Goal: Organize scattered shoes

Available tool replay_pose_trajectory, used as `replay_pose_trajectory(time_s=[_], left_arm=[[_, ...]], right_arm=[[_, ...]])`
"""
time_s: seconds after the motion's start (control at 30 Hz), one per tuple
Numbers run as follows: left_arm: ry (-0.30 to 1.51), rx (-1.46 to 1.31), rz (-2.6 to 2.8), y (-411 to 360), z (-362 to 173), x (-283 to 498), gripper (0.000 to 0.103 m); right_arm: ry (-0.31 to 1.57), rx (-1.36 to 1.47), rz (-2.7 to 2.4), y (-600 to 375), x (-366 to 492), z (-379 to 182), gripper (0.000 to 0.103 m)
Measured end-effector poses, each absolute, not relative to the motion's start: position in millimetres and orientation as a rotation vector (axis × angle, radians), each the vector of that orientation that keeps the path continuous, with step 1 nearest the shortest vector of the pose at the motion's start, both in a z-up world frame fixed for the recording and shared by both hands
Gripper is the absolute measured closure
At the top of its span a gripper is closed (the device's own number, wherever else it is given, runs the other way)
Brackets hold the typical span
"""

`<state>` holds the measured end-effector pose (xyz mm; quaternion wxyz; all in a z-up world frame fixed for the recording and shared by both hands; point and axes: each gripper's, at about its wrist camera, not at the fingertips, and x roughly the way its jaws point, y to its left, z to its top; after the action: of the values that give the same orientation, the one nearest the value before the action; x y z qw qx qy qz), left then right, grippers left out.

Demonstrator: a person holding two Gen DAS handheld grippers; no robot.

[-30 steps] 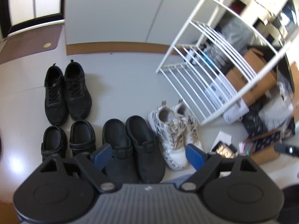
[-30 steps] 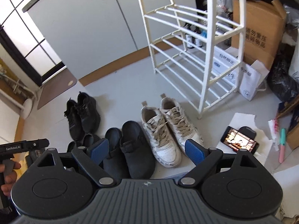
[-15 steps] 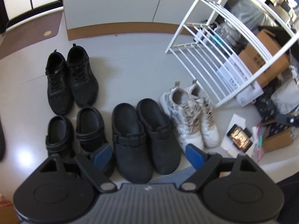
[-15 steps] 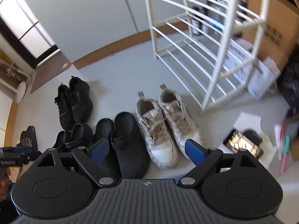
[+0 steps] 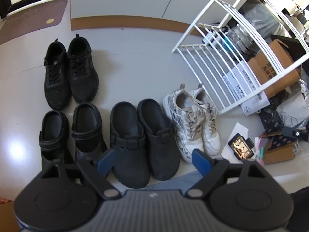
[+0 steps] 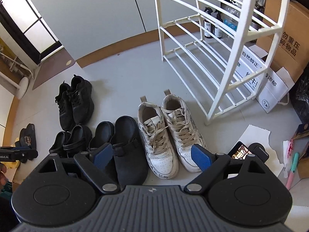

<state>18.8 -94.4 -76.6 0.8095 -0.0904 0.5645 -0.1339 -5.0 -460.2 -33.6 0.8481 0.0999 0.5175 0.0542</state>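
Observation:
Four pairs of shoes stand side by side on the pale floor. From left to right in the left wrist view: black lace-up sneakers (image 5: 69,73) at the back, small black clogs (image 5: 71,131) in front of them, larger black clogs (image 5: 143,139), white patterned sneakers (image 5: 193,123). My left gripper (image 5: 153,162) hangs open above the larger clogs, holding nothing. My right gripper (image 6: 151,157) is open and empty over the toes of the white sneakers (image 6: 166,131), with the larger black clogs (image 6: 119,145) under its left finger. Nothing touches either gripper's pads.
A white wire shoe rack (image 6: 212,48) stands empty just right of the white sneakers. Cardboard boxes (image 6: 285,29), bags and a lit phone (image 6: 239,148) on paper crowd the right side. A dark "Bear" slipper (image 6: 29,137) lies far left by the left gripper (image 6: 17,153).
Both grippers have sunk a little toward the row of shoes and shifted sideways, so the shoes look larger. No shoe has moved. Both sets of jaws stay equally wide.

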Motion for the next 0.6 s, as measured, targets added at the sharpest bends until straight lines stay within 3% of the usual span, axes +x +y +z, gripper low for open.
replay_pose_trajectory(time_s=[0.6], left_arm=[[1.21, -0.206, -0.297, -95.5, -73.8, 8.3, 0.015]], right_arm=[[1.048, 0.257, 0.101, -454.9, -17.6, -25.0, 0.011]])
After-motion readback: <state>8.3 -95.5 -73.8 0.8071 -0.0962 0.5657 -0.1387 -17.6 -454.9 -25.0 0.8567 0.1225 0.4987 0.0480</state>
